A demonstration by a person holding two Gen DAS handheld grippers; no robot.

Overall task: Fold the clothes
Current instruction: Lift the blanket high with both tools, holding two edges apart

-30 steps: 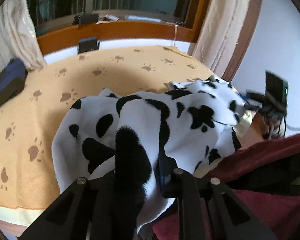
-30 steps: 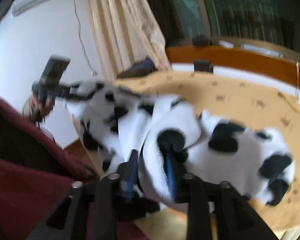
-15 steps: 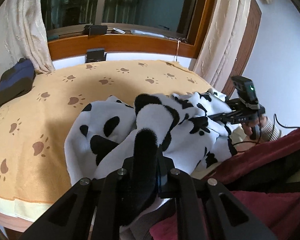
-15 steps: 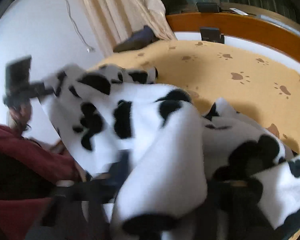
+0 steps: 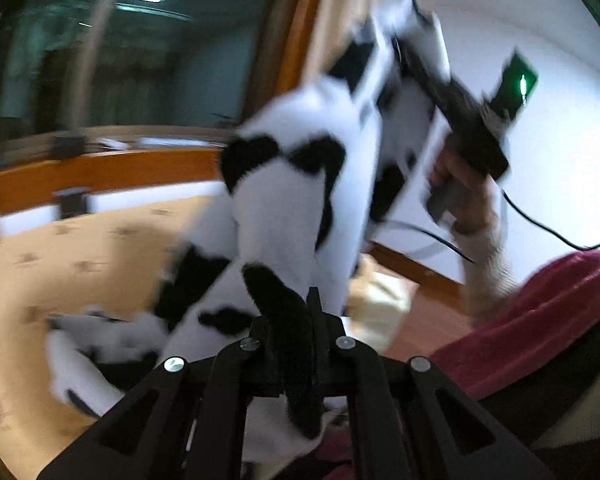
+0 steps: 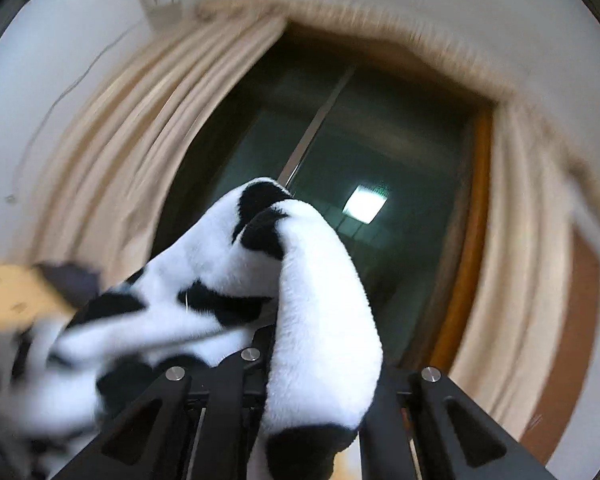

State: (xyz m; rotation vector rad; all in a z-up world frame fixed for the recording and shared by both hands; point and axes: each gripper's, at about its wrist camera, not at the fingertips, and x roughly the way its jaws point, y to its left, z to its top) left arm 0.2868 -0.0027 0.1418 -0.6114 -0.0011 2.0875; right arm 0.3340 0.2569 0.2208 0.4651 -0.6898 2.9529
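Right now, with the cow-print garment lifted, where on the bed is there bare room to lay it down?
The paw-print bedspread lies bare on its left part, between the wooden window ledge and the near edge. It is crowded nearer the middle, where the cow-print garment trails down onto the bedspread, held by the left gripper and the right gripper.

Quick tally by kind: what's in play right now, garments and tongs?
Cow-print fleece garment: 1
Tongs: 2, left tongs and right tongs, both clamped on the garment
Total: 3
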